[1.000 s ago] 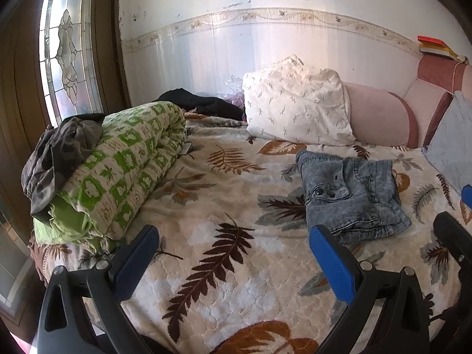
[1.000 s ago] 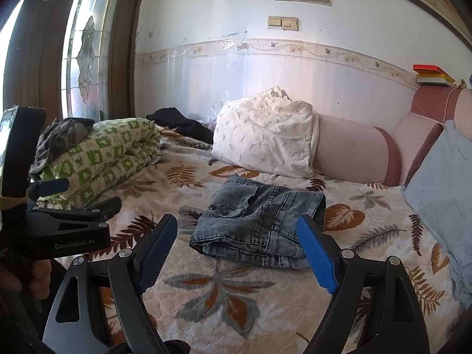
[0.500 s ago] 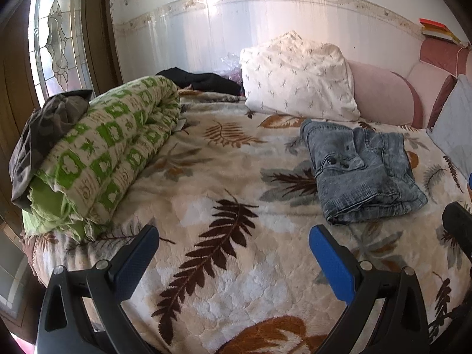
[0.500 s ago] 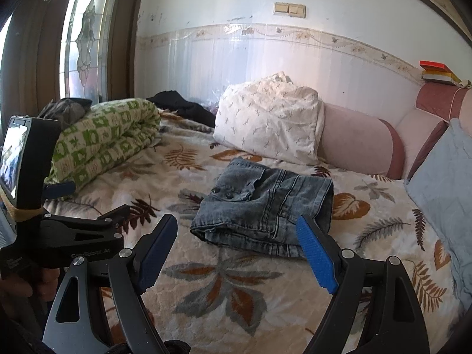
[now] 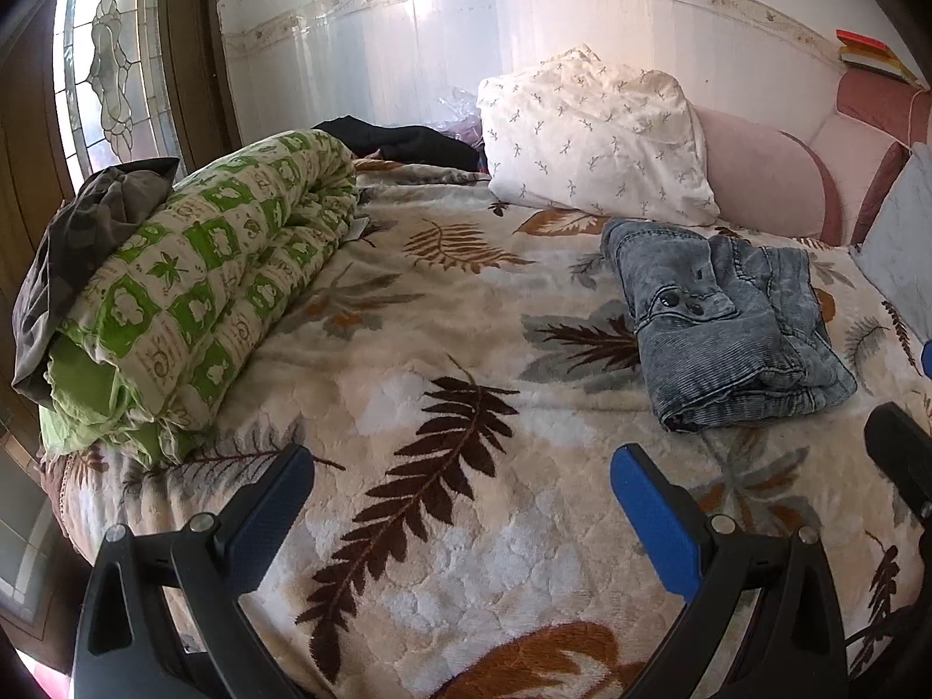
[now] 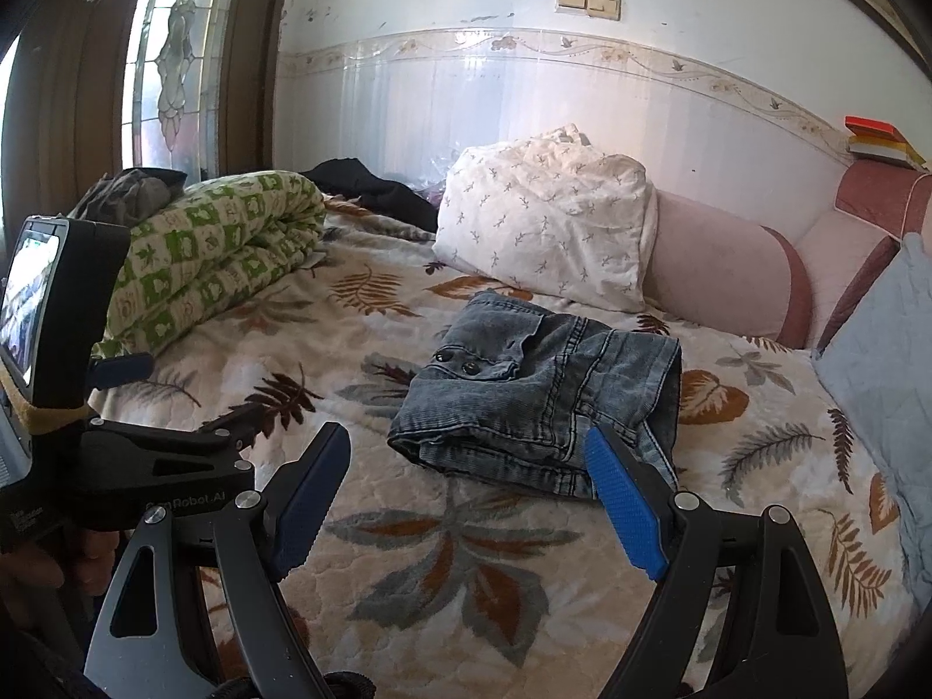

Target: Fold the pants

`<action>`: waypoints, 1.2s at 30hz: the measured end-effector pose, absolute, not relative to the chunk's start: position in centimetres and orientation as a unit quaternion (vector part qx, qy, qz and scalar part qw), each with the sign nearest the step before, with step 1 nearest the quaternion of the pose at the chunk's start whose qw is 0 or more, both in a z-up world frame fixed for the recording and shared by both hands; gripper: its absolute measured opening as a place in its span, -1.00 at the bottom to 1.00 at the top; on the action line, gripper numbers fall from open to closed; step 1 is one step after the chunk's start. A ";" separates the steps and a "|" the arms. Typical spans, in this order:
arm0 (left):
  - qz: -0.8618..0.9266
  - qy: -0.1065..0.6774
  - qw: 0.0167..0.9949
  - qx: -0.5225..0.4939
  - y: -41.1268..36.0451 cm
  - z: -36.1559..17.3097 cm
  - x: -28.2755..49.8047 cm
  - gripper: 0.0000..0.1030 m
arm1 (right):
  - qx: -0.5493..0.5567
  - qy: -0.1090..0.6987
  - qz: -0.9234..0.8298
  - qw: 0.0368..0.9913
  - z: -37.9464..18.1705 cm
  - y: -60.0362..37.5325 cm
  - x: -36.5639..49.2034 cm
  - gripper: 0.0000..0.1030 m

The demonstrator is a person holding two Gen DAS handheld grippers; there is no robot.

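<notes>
Both grippers [image 5: 460,483] [image 6: 466,466] gape empty, folded jeans [image 6: 542,402] lying just beyond the right one.

The pants [image 6: 539,396] are faded grey-blue denim, folded into a compact, thick bundle lying flat on the leaf-patterned bedspread [image 6: 442,571], right of the middle, just near of the white pillow [image 6: 547,221]; dark waistband buttons face up, stitched hems toward the right

Bare bedspread [image 5: 442,349]: open from 6 to 12 o'clock.
Rolled green quilt [image 5: 204,291]: blocks 9 to 10 o'clock.
Folded jeans [image 5: 728,326]: lie at 2 o'clock.
White pillow [image 5: 588,140]: closes 1 o'clock.
</notes>
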State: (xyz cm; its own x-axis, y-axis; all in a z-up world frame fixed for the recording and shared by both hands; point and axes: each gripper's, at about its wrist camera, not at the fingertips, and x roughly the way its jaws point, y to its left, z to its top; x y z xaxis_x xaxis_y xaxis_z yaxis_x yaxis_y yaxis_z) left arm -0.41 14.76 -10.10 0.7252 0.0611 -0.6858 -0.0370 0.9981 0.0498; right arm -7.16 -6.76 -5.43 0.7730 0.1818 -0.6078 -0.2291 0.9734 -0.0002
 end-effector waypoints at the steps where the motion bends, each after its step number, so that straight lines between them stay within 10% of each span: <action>1: 0.026 0.371 0.928 0.017 14.8 -10.1 -0.4 1.00 | -0.037 0.318 0.109 0.941 -5.4 -6.8 -7.1 0.61; 36: 0.022 0.365 0.931 0.002 15.3 -9.6 -0.6 1.00 | -0.036 0.319 0.104 0.941 -5.5 -6.2 -6.8 0.61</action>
